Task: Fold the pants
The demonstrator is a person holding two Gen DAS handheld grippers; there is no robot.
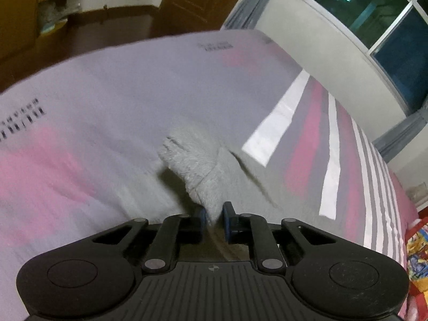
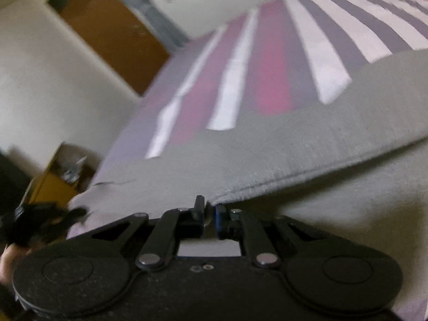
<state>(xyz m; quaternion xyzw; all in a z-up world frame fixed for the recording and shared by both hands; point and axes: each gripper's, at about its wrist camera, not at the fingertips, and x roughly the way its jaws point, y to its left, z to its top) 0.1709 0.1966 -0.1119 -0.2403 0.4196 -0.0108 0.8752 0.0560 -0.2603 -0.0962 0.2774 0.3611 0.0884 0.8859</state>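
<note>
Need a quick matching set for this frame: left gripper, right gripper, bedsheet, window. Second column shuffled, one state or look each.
Column 1:
1. left gripper
2. right gripper
3. bedsheet
4. window

Column 2:
A. dark glass, white frame
B. shut on a fluffy bunched part of the grey pants
C. pink, grey and white stripes
D. shut on a flat hemmed edge of the pants

Pairs: 1-B, 2-D, 3-C, 4-A
</note>
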